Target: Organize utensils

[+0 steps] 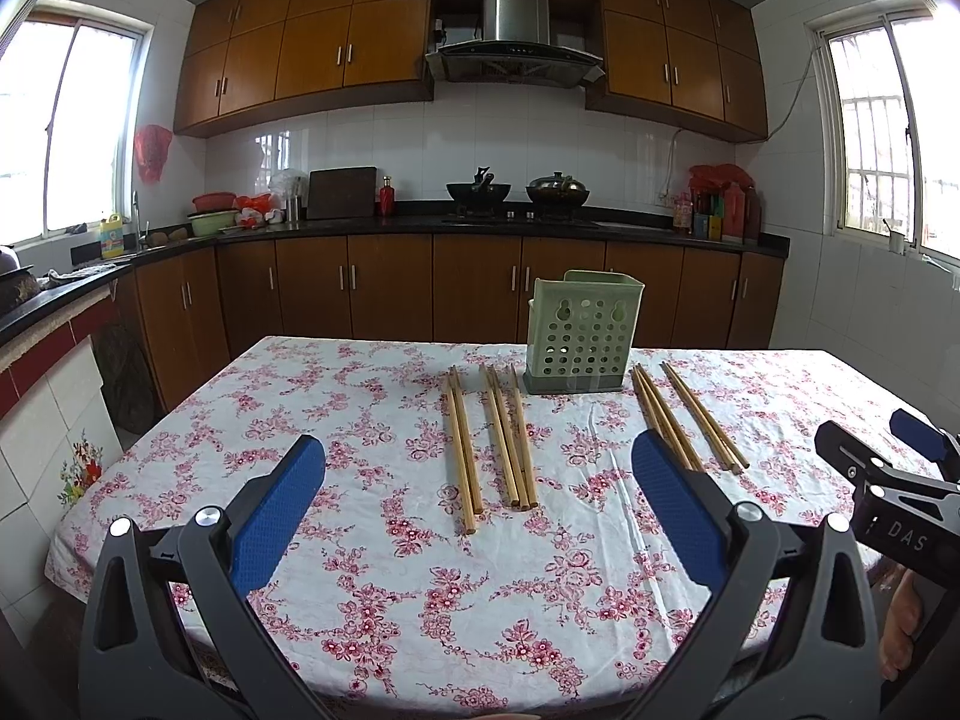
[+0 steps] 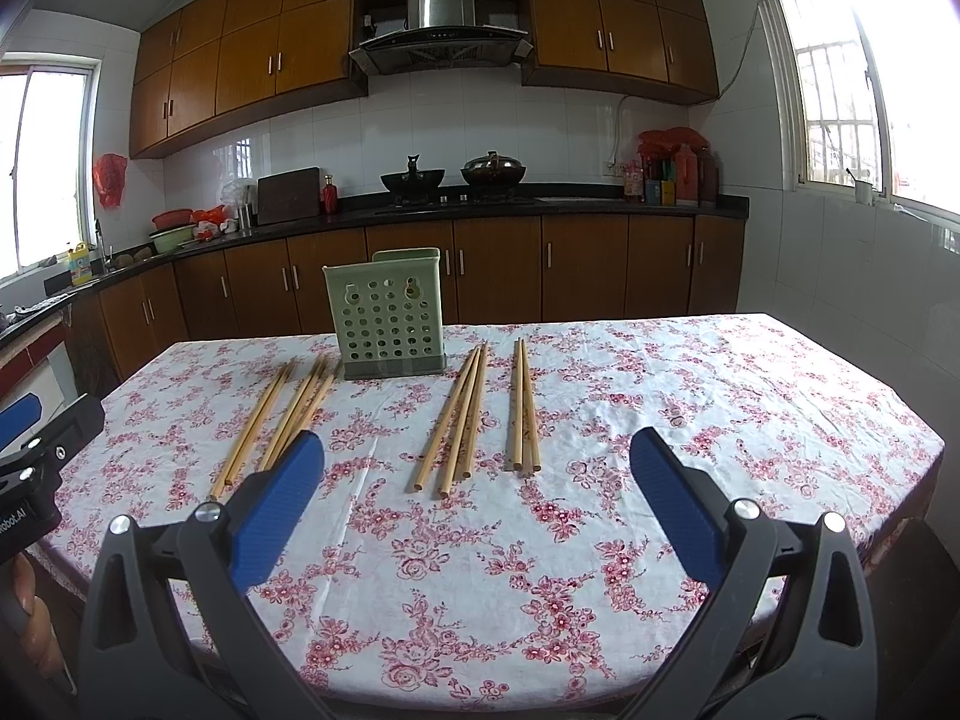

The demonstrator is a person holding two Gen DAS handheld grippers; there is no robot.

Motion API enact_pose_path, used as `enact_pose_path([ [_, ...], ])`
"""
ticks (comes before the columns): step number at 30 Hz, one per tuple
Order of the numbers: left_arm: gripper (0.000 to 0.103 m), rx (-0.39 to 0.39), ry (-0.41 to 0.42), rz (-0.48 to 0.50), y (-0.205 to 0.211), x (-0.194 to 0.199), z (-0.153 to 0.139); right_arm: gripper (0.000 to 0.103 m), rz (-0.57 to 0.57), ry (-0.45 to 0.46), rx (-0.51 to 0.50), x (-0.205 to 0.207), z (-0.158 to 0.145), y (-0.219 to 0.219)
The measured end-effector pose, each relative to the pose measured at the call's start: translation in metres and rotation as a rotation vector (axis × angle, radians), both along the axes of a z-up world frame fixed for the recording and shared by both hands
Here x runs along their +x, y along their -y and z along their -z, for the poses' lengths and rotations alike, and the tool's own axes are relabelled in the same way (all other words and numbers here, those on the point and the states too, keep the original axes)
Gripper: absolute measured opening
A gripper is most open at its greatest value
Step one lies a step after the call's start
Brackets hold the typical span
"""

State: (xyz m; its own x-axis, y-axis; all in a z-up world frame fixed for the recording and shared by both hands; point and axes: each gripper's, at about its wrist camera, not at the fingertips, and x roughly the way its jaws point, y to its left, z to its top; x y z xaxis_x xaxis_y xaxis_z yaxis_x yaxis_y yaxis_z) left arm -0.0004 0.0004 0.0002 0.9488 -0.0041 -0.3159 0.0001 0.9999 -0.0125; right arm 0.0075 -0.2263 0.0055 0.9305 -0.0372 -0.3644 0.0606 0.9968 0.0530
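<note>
A pale green perforated utensil holder [image 1: 579,330] stands upright at the far middle of the table and also shows in the right wrist view [image 2: 387,312]. Wooden chopsticks lie flat in groups on both sides of it: a pair [image 1: 462,450] and a bundle [image 1: 509,438] left of it, a bundle [image 1: 663,417] and a pair [image 1: 705,417] right of it. In the right wrist view the right-hand groups are a bundle [image 2: 457,420] and a pair [image 2: 524,408]. My left gripper [image 1: 480,468] is open and empty above the near table. My right gripper [image 2: 477,462] is open and empty.
The table carries a white cloth with pink flowers [image 1: 372,570]. The right gripper's body [image 1: 888,480] shows at the right edge of the left wrist view. Behind the table run brown kitchen cabinets [image 1: 384,294] and a black counter with pots.
</note>
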Motion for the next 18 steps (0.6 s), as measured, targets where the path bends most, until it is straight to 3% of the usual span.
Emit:
enact_pose_path([
  [18, 0.101, -0.005, -0.034, -0.023, 0.003, 0.01, 0.011, 0.099, 0.009, -0.031, 0.01, 0.009, 0.011, 0.005],
])
